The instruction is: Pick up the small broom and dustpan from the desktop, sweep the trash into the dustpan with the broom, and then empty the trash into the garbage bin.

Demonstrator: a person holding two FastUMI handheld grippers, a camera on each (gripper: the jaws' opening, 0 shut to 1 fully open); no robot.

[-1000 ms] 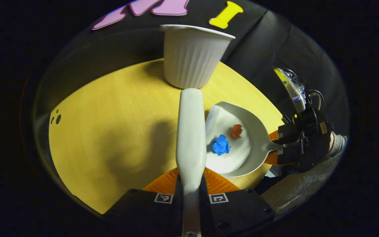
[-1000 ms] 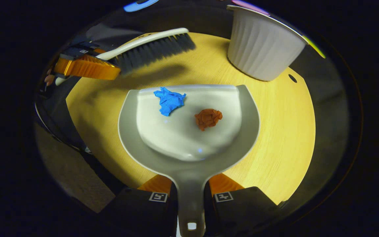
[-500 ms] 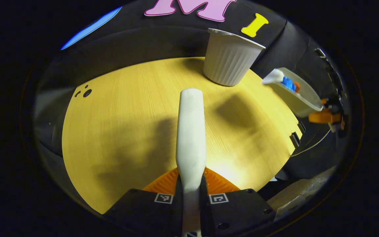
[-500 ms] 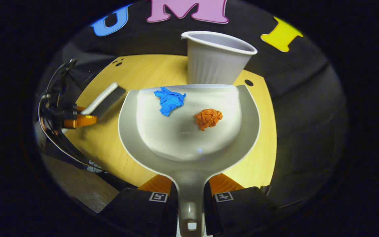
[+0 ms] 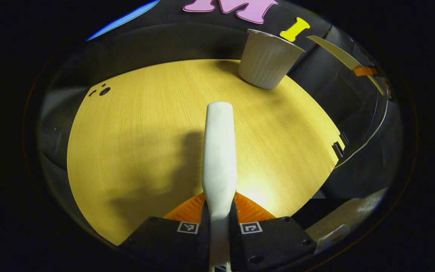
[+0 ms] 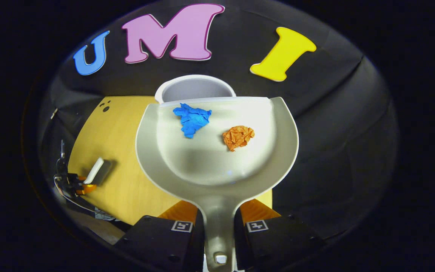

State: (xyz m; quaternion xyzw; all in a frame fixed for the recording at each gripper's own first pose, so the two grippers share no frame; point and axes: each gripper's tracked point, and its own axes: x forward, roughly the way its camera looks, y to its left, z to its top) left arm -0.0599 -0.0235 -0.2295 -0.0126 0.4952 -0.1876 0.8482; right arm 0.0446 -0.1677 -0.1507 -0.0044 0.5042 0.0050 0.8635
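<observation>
Sweeping was done: both paper scraps [image 6: 192, 120] lay in the dustpan [image 6: 217, 172], clamped by the right gripper's [image 6: 219, 223] jaws above the garbage bin [image 6: 195, 87]; emptying remained. The broom [image 5: 219, 151] was clamped in the left gripper's [image 5: 219, 223] jaws.

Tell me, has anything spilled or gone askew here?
Nothing stands out. The blue paper wad and orange paper wad both sit inside the dustpan, raised near the white bin, which stands upright on the table.
</observation>
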